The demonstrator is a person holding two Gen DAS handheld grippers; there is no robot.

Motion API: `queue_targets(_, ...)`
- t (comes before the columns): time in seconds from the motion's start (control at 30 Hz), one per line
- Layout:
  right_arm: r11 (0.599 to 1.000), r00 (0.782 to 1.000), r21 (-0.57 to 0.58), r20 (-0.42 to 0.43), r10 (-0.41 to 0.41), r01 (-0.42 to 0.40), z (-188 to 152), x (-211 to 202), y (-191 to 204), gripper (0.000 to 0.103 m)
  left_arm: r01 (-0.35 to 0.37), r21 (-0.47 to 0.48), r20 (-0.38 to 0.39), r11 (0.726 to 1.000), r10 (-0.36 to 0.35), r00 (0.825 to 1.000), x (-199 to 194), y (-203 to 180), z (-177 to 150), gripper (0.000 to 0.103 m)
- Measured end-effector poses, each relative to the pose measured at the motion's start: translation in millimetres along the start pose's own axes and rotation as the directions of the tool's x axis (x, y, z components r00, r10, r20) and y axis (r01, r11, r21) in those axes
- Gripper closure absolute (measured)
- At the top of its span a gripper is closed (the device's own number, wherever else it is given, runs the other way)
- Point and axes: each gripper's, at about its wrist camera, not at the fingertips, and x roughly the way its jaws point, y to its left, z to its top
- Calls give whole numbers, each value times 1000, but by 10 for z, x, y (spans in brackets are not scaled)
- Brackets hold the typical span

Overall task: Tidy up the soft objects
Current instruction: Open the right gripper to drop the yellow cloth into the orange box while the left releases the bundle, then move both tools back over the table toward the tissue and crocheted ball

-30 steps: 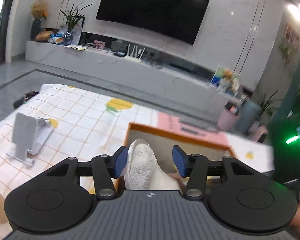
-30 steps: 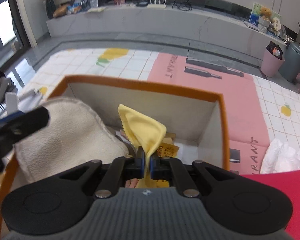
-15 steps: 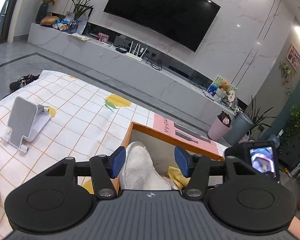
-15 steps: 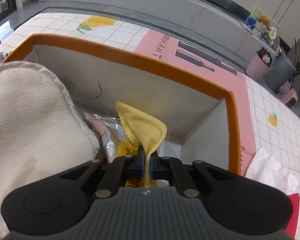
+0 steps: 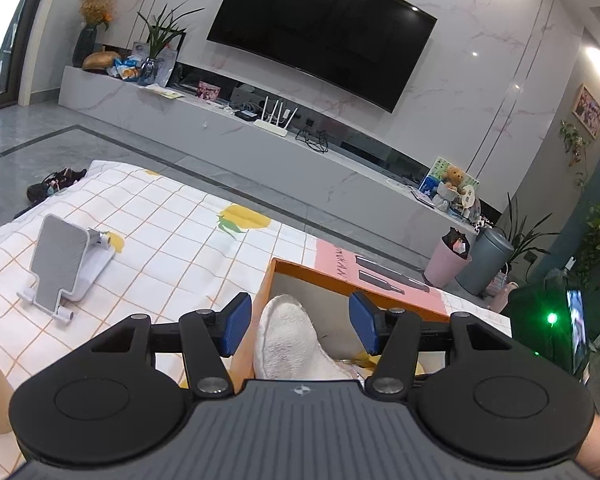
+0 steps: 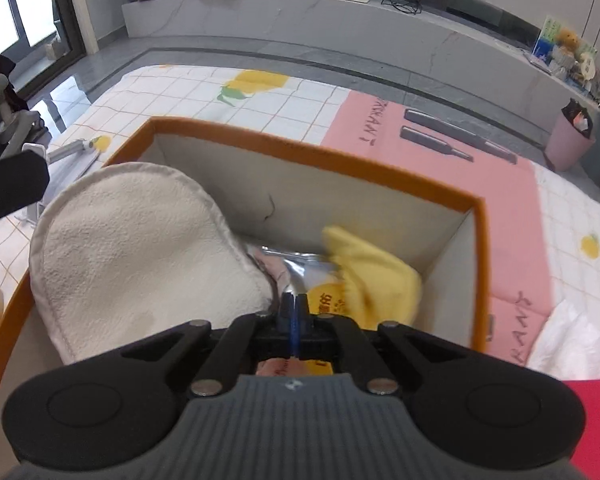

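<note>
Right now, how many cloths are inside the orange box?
2: a white terry cloth against the left wall, and a yellow cloth at the right. Others may lie hidden underneath.

Box [image 6: 316, 160]: open-topped, orange rim and outside, pale inner walls, standing on the checked cloth.
White cloth [image 6: 140, 256]: thick, fluffy, rounded outline with a stitched edge; leans in the box's left half, its top rising past the rim.
Yellow cloth [image 6: 376, 276]: small, crumpled, blurred; inside the box at the right wall, on shiny packets.
</note>
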Motion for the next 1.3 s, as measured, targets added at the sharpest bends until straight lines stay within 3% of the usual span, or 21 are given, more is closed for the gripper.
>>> queue_targets(0.1,1000,1000,-24,-5,-2,2,-3,53,49,103,12,-29,-13,1000,-12,1000,19,44,7,39)
queue_targets(0.3,994,993,-59,-72,-91,87,-40,265,65,103,6,-51,-30,999,-8,1000,51,89,-6,39)
queue_targets(0.43,992,989,-16,-72,-128,127,1,195,34,103,7,-57,-22,998,-8,1000,20,111,9,39)
queue_targets(0.53,994,1000,106,14,-7,5,-36,-75,-66,103,3,-65,-18,998,-5,1000,-4,139,34,39)
queue_targets(0.6,989,994,110,68,87,-94,-51,-251,-41,103,-11,-70,-14,997,10,1000,-27,162,54,39)
queue_targets(0.7,970,967,10,80,242,-244,-104,-444,160,103,-44,-73,-25,996,42,999,-88,197,99,40)
queue_targets(0.77,937,936,-13,49,350,-350,-143,-491,305,103,-25,-82,-4,996,24,1000,-144,240,118,40)
queue_targets(0.83,905,905,-27,18,426,-425,-169,-506,458,103,-30,-104,-5,994,30,1000,-157,289,124,40)
queue_targets(0.9,894,895,-44,-2,446,-446,-150,-454,601,103,-40,-117,-13,992,39,999,-152,327,123,40)
queue_targets(1.0,918,920,-59,-13,391,-391,-129,-319,721,103,-44,-112,-27,993,41,999,-134,348,117,40)
queue_targets(1.1,950,950,5,-24,312,-312,-99,-107,625,103,-51,-90,-40,995,47,998,-101,322,100,40)
queue_targets(1.23,937,943,120,-15,331,-327,-69,18,450,103,-67,-43,-58,997,65,996,-40,252,64,40)
queue_targets(1.3,936,943,121,-6,332,-329,-73,-3,448,103,-79,-10,-62,997,79,995,-22,203,42,40)
